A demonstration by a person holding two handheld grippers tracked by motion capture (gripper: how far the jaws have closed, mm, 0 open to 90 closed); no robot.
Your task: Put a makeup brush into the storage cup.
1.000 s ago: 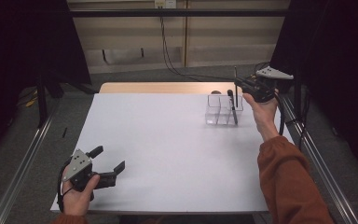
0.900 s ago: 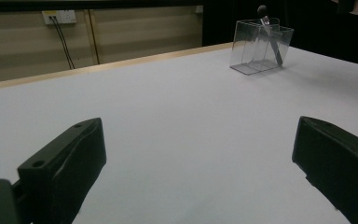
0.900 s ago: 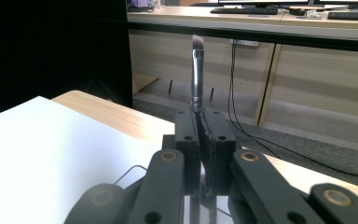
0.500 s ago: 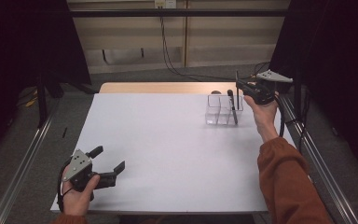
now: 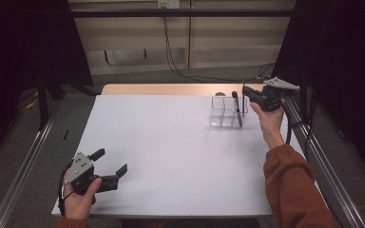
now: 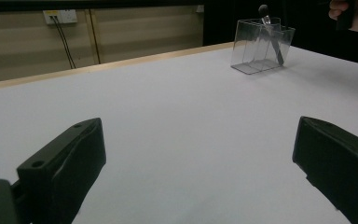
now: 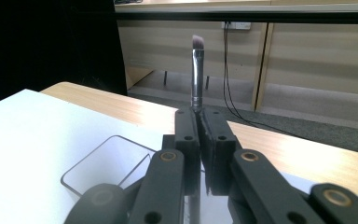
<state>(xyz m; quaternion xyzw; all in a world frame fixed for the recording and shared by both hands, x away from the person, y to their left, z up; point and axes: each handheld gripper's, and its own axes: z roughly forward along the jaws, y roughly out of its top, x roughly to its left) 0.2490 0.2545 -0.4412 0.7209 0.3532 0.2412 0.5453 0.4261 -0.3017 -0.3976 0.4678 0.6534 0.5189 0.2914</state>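
The right gripper (image 5: 245,91) holds a thin brush (image 7: 196,74) upright, its jaws pinching the handle, just above the clear box (image 5: 227,112) at the far right of the desk (image 5: 171,142). A dark brush (image 5: 236,107) leans inside the box. The left gripper (image 5: 108,167) rests near the front left corner, jaws spread.
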